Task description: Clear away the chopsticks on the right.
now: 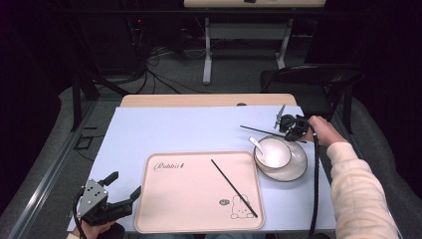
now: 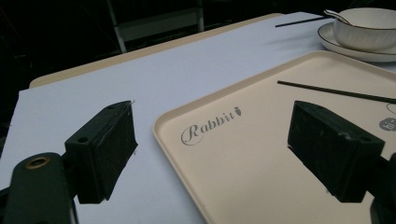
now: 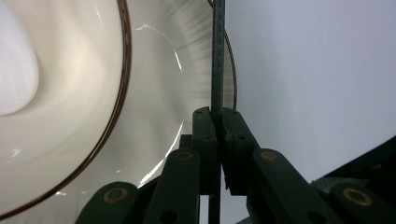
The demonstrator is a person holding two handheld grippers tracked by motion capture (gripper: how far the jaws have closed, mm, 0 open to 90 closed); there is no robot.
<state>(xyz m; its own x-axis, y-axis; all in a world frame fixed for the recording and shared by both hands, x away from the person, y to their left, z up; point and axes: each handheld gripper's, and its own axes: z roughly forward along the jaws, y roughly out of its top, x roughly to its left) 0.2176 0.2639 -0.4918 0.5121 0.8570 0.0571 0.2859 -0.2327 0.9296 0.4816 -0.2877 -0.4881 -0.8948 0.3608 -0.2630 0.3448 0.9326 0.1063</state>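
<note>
Open mat at 10–12 o'clock of tray — free passage; bowl on saucer blocks 2 o'clock, chopstick crosses tray.

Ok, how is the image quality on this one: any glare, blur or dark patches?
High view: table mat evenly lit, surrounding room dark. Left gripper view: tray sharp, near black pads soft, background dim. Right gripper view: bright glare streaks on the plate, bowl blown out and blurred; the chopstick clamped in the right gripper stays fairly sharp.
</note>
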